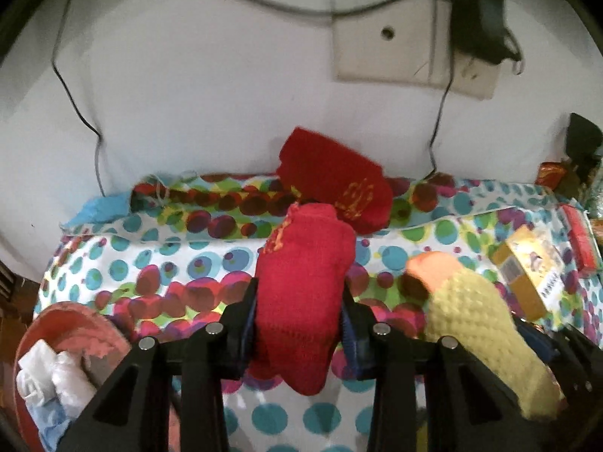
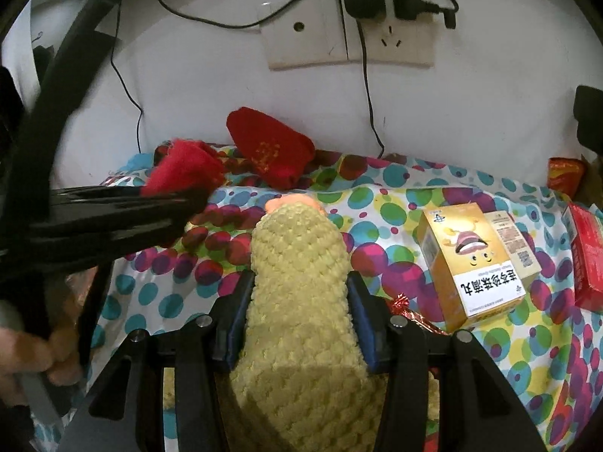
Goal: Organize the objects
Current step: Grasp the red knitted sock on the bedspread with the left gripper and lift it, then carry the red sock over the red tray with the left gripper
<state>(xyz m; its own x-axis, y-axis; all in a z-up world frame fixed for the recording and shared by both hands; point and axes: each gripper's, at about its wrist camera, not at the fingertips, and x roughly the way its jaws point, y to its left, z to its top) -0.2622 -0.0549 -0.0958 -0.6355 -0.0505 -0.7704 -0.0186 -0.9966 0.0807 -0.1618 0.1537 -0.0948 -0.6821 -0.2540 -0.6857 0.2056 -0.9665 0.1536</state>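
Observation:
My left gripper (image 1: 299, 297) is shut on a red sock (image 1: 301, 282) and holds it above the dotted cloth (image 1: 150, 248). The same sock and gripper show at the left of the right wrist view (image 2: 184, 169). My right gripper (image 2: 299, 293) is shut on a yellow knitted sock with an orange toe (image 2: 297, 263); this sock also shows in the left wrist view (image 1: 478, 320). A second red sock with gold embroidery (image 1: 339, 180) leans against the wall at the back, also in the right wrist view (image 2: 271, 147).
A yellow medicine box (image 2: 475, 260) lies on the cloth at right, beside a red box (image 2: 588, 252). A pink basket with white and blue items (image 1: 60, 369) sits at lower left. A wall socket with plugged chargers and cables (image 2: 361, 26) is above.

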